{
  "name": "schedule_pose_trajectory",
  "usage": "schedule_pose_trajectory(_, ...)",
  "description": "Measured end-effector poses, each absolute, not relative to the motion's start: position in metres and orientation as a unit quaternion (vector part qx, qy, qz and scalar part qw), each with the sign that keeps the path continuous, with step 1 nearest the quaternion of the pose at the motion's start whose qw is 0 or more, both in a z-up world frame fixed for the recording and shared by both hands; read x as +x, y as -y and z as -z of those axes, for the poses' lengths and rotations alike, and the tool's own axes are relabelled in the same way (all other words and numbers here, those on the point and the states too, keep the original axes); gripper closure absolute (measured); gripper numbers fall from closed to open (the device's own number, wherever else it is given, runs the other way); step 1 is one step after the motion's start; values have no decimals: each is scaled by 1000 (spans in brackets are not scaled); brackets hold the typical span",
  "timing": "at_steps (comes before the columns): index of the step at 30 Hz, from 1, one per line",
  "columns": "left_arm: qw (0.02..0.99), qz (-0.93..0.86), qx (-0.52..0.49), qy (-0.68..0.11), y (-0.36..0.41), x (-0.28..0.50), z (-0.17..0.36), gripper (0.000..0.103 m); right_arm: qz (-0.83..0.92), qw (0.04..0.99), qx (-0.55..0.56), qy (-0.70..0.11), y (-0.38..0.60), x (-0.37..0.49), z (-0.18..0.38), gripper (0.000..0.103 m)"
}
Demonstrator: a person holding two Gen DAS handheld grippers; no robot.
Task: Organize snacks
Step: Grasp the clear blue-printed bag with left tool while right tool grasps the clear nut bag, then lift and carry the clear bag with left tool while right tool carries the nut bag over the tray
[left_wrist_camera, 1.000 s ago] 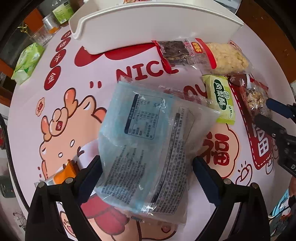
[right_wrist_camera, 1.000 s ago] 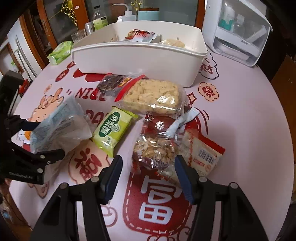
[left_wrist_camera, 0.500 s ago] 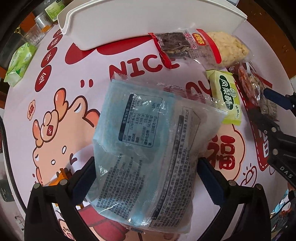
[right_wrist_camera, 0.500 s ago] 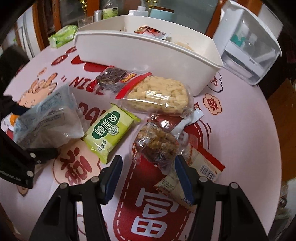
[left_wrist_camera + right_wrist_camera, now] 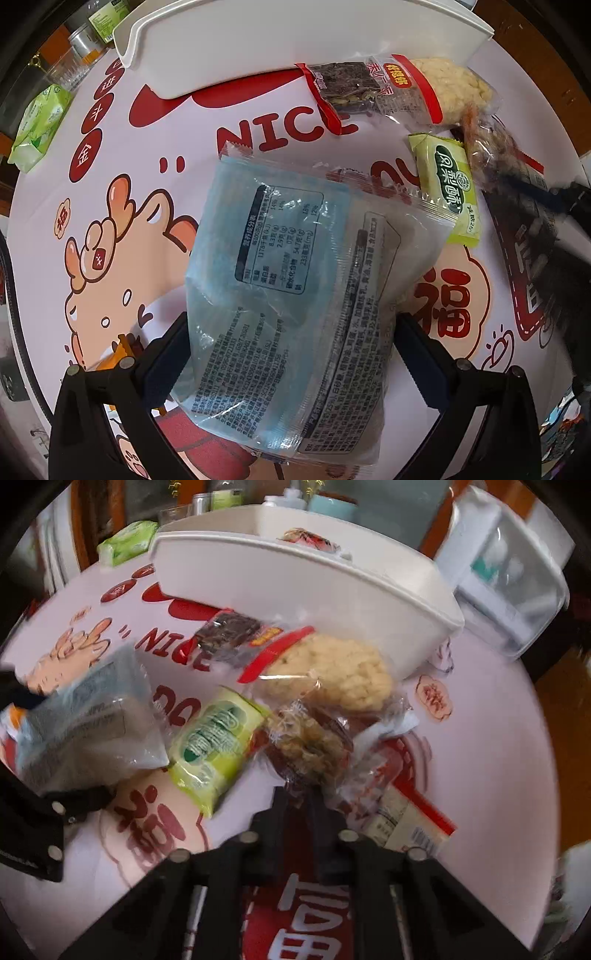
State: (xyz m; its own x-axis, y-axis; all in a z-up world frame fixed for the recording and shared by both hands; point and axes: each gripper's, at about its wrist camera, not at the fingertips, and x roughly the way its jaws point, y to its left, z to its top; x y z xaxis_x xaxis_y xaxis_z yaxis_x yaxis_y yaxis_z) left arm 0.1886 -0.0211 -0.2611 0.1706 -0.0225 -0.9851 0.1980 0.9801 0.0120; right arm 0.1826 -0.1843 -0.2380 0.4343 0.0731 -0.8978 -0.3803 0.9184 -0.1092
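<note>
My left gripper [image 5: 288, 350] is shut on a large pale blue snack bag [image 5: 295, 295], held above the table; the bag also shows in the right wrist view [image 5: 88, 720]. My right gripper [image 5: 299, 797] is shut on a clear bag of brown nut snack [image 5: 310, 746], which also shows blurred in the left wrist view [image 5: 491, 147]. The white bin [image 5: 295, 590] stands at the back, with a red packet [image 5: 306, 539] inside. A green packet [image 5: 214, 746], a yellow puffed-snack bag [image 5: 343, 675] and a dark seaweed bar [image 5: 229, 631] lie in front of it.
A red and cream packet [image 5: 406, 819] lies right of my right gripper. A green tissue pack [image 5: 129, 542] and jars stand at the back left. A clear plastic box [image 5: 517, 590] stands at the back right. An orange packet [image 5: 118, 350] lies under my left gripper.
My right gripper has closed on the brown nut snack bag and lifted it, moving fast with blur. My left gripper still holds the blue bag, which has come slightly closer to the bin.
</note>
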Motion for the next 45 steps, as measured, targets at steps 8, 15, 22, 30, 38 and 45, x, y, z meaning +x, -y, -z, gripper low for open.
schedule_pose_trajectory(8, 772, 68, 68, -628, 20, 182, 257, 12, -170, 831, -44, -528, 210, 183, 226, 93)
schedule_pose_trajectory(15, 775, 68, 54, -625, 22, 169, 250, 14, -196, 840, 9, -505, 219, 165, 196, 102)
schedule_pose_trajectory(22, 792, 82, 54, -603, 30, 152, 223, 15, -208, 848, 17, -488, 220, 155, 173, 103)
schedule_pose_trajectory(30, 809, 79, 41, -581, 33, 153, 189, 15, -215, 858, 28, -465, 222, 152, 147, 103)
schedule_pose_trajectory(38, 855, 58, 49, -512, 25, 181, 115, 15, -212, 894, 16, -394, 221, 166, 75, 103)
schedule_pose_trajectory(45, 890, 39, 65, -449, 18, 237, 39, 15, -195, 924, -12, -328, 216, 202, 13, 103)
